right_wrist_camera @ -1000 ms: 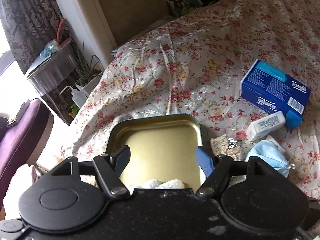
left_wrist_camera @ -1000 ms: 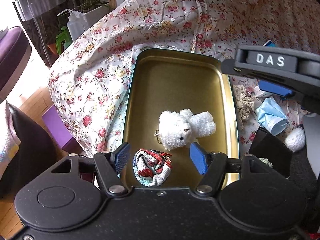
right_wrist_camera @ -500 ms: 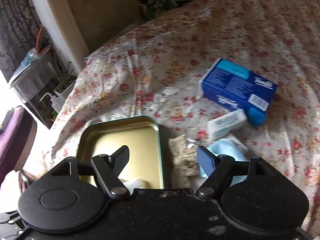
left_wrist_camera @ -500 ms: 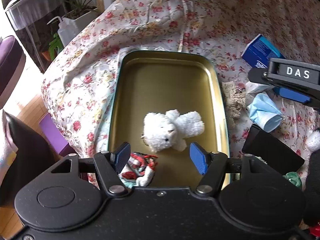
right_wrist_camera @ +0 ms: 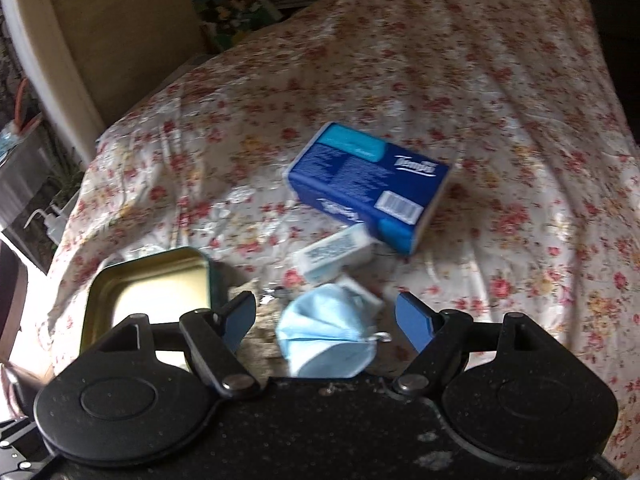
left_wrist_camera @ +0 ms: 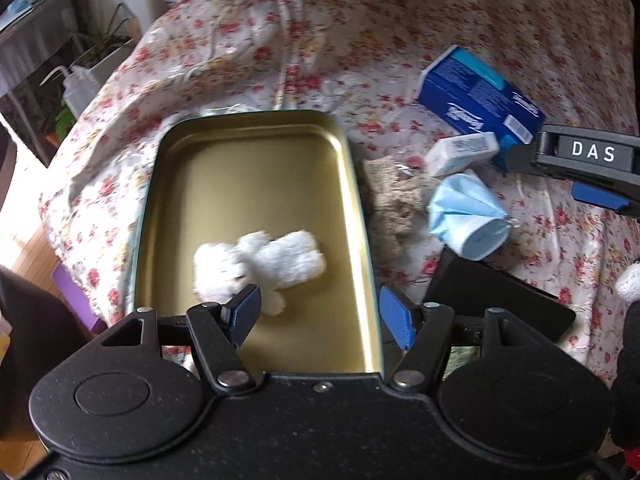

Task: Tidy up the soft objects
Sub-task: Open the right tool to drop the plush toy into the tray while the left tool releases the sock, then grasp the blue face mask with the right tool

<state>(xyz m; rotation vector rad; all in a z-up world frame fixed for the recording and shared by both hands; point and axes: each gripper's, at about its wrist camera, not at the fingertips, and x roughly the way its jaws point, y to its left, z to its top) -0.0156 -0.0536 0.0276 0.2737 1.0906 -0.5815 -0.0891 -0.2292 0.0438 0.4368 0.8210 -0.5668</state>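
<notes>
The right claw [right_wrist_camera: 325, 322], its jaws just widening and empty, hangs over the blue face mask [right_wrist_camera: 326, 340] lying beside the tin tray [left_wrist_camera: 356, 200], likely to move it in with the white plush bear [left_wrist_camera: 260, 266], while the left claw [left_wrist_camera: 316, 314] hovers spread and empty

It was a home, a lived-in room. Ahead of both tongs spread a rose-printed floral cloth [right_wrist_camera: 460, 92] over a wide surface. Far off to the left stood a potted plant [left_wrist_camera: 106, 46] by a squeeze bottle [left_wrist_camera: 78, 88], with wooden floor [left_wrist_camera: 34, 248] below.
</notes>
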